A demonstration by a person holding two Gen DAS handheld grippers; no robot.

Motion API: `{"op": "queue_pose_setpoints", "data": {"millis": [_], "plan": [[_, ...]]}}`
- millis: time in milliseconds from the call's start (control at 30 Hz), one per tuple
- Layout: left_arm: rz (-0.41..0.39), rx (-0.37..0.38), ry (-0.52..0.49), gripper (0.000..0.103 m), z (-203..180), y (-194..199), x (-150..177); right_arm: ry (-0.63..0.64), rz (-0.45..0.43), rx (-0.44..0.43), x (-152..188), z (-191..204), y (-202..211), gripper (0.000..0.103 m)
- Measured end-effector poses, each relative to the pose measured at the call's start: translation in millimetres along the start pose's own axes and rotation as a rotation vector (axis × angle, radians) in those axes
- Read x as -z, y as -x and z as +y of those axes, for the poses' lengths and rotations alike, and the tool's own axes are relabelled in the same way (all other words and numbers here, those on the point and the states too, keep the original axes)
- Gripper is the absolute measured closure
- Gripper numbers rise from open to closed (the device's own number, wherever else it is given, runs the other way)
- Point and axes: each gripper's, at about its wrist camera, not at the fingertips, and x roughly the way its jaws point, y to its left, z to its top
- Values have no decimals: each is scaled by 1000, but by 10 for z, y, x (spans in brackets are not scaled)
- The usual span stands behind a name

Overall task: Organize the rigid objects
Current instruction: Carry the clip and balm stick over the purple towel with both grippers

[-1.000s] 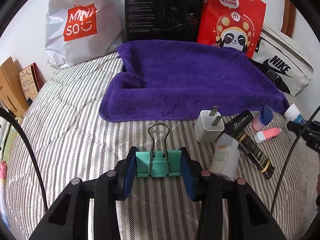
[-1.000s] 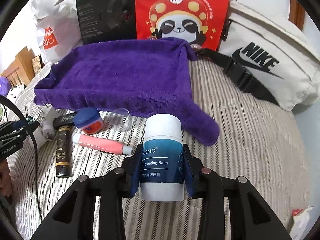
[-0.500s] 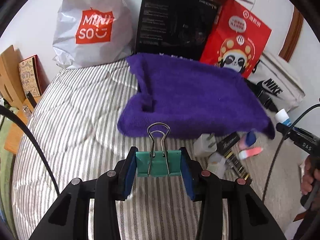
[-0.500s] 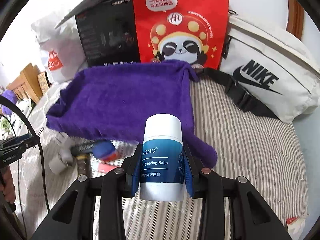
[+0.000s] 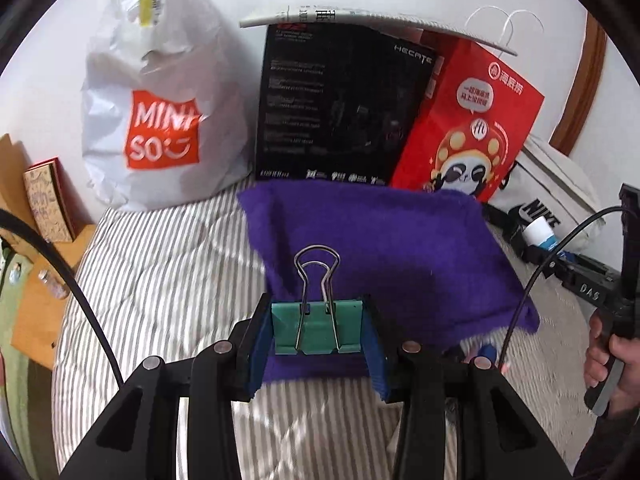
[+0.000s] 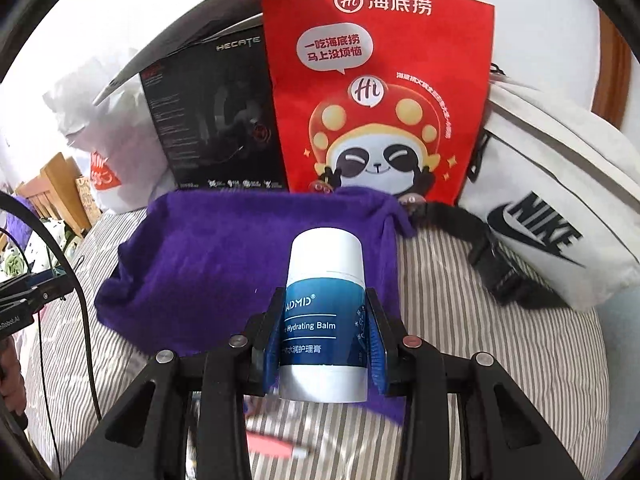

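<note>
My left gripper (image 5: 317, 330) is shut on a teal binder clip (image 5: 318, 326), its wire handles pointing forward, held above the near edge of a purple towel (image 5: 400, 248) spread on the striped bed. My right gripper (image 6: 325, 340) is shut on a white and blue hydrating balm stick (image 6: 324, 312), held upright above the towel (image 6: 224, 252). The balm stick and right gripper also show at the right of the left wrist view (image 5: 540, 232). A pink tube (image 6: 276, 446) lies on the bed below the right gripper.
Behind the towel stand a white Miniso bag (image 5: 160, 120), a black Hecate box (image 5: 340, 108) and a red panda bag (image 6: 376, 92). A white Nike bag (image 6: 552, 216) lies to the right. A wooden stand (image 5: 36, 216) sits at the bed's left.
Both grippers have risen and moved forward over the towel, still holding the clip and the balm. The small items on the bed have dropped below and mostly out of view.
</note>
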Motion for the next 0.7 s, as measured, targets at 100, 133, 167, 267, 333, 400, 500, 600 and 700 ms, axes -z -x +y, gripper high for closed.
{"op": "queue_pose_setpoints", "data": {"millis": [100, 133, 167, 267, 333, 400, 500, 600, 700], "plan": [[2, -1, 2, 64, -27, -105, -141, -4, 9, -3, -103, -37, -139, 67], [3, 4, -4, 64, -51, -155, -209, -3, 14, -4, -155, -43, -196, 67], [3, 10, -10, 64, -74, -209, -287, 1, 18, -4, -222, -50, -252, 67], [5, 20, -22, 64, -120, -326, -453, 0, 10, 0, -385, -55, -329, 67], [0, 19, -38, 64, -164, -420, -585, -16, -2, -19, -511, -64, -369, 67], [-5, 14, -49, 64, -194, -508, -685, -20, -4, -27, -609, -54, -427, 67], [-5, 27, -49, 64, -221, -685, -815, -20, -11, -18, -688, -40, -498, 67], [5, 35, -48, 64, -234, -831, -859, -32, -11, -11, -695, -54, -588, 67], [22, 43, -53, 64, -253, -959, -866, -47, 2, -12, -658, -86, -706, 67]]}}
